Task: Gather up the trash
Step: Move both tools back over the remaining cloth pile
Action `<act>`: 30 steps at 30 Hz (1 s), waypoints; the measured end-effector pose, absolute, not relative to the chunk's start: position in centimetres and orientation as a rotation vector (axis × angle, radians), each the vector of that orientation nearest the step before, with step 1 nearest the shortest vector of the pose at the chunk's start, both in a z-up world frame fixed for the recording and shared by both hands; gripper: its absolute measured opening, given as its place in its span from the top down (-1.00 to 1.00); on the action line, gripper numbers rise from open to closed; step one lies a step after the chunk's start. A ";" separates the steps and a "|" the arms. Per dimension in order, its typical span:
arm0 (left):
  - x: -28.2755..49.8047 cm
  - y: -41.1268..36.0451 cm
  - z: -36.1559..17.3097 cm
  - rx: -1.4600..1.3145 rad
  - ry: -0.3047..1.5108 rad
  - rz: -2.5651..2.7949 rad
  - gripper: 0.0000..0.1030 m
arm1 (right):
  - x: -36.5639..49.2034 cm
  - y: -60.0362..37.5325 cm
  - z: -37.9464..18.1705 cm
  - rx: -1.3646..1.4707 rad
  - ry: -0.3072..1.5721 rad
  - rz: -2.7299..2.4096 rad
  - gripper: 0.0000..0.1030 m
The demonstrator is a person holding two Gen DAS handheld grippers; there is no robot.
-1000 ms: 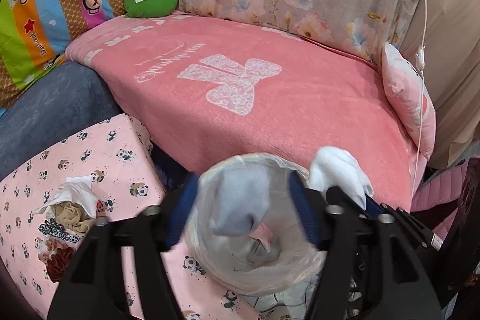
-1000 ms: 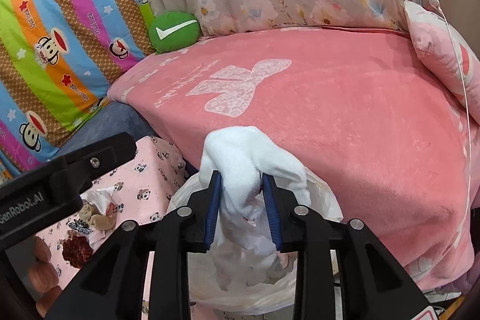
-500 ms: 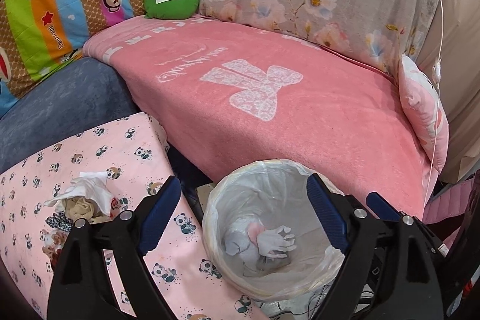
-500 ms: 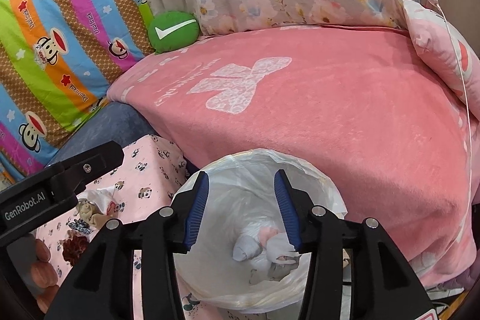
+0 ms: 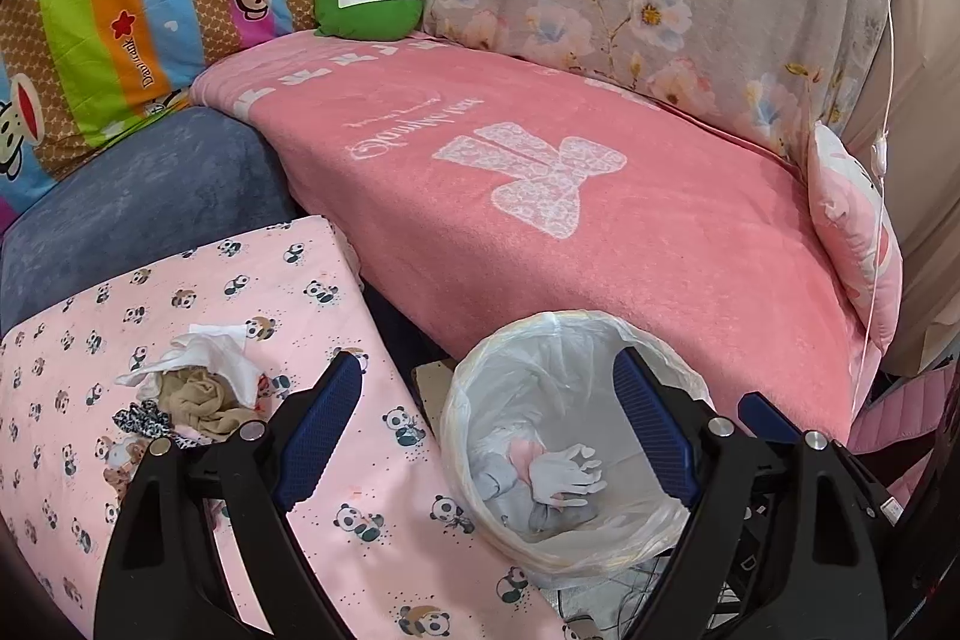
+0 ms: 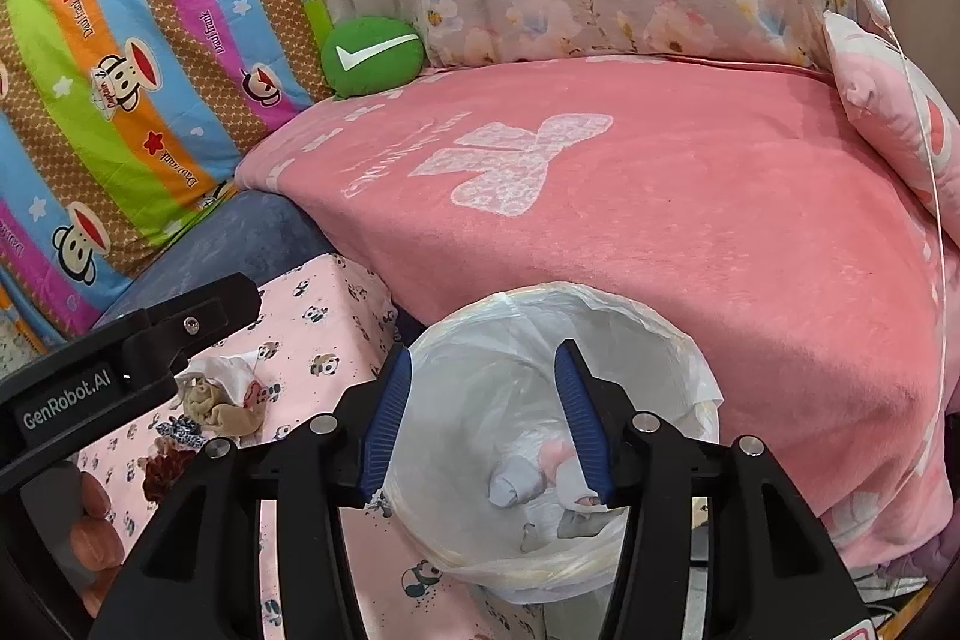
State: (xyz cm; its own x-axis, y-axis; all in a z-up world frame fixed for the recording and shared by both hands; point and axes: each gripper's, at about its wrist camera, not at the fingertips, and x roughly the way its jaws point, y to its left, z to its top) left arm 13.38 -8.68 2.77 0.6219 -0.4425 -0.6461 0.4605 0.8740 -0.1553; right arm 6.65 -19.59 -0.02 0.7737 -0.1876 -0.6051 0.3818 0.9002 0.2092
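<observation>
A round bin lined with a clear plastic bag stands between the panda-print table and the pink sofa. Inside lie a white glove, grey and pink crumpled pieces. My left gripper is open above the bin's left side, nothing between its blue pads. My right gripper is open over the bin, also holding nothing. On the table a pile of trash remains: white tissue, a beige sock-like wad, dark scraps. The left gripper's body shows in the right wrist view.
The table has a pink panda-print cloth. A pink blanket covers the sofa seat behind the bin, with a green round cushion, a pink pillow and a white cable. A hand's fingers hold the left gripper.
Both grippers opened: the grey piece from the left and the white glove from the right dropped into the bin. The left gripper then drew back and up.
</observation>
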 end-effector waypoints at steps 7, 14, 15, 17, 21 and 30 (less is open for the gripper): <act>13.0 -6.8 3.0 0.001 0.730 -0.498 -0.59 | 6.5 -17.8 0.5 0.310 0.610 -0.295 0.01; 13.0 -3.8 2.7 -0.047 0.747 -0.459 -0.71 | 6.6 -14.9 0.8 0.268 0.625 -0.252 0.01; 13.0 -3.4 2.7 -0.050 0.746 -0.452 -0.71 | 6.7 -14.6 0.8 0.265 0.626 -0.248 0.01; 13.0 -2.7 2.6 -0.054 0.744 -0.438 -0.71 | 6.8 -13.8 0.8 0.261 0.630 -0.234 0.01; 13.3 -0.7 2.2 -0.078 0.751 -0.405 -0.71 | 7.2 -12.1 0.7 0.249 0.640 -0.205 0.01; 13.9 4.3 -0.2 -0.107 0.791 -0.315 -0.71 | 8.3 -8.0 -1.1 0.240 0.694 -0.147 0.01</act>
State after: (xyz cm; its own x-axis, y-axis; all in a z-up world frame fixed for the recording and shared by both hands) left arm 13.91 4.26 -0.19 0.6591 -0.3172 -0.6819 0.2377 0.9481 -0.2113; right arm 8.34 -8.01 -1.10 0.7597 -0.0541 -0.6480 0.2130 0.9622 0.1695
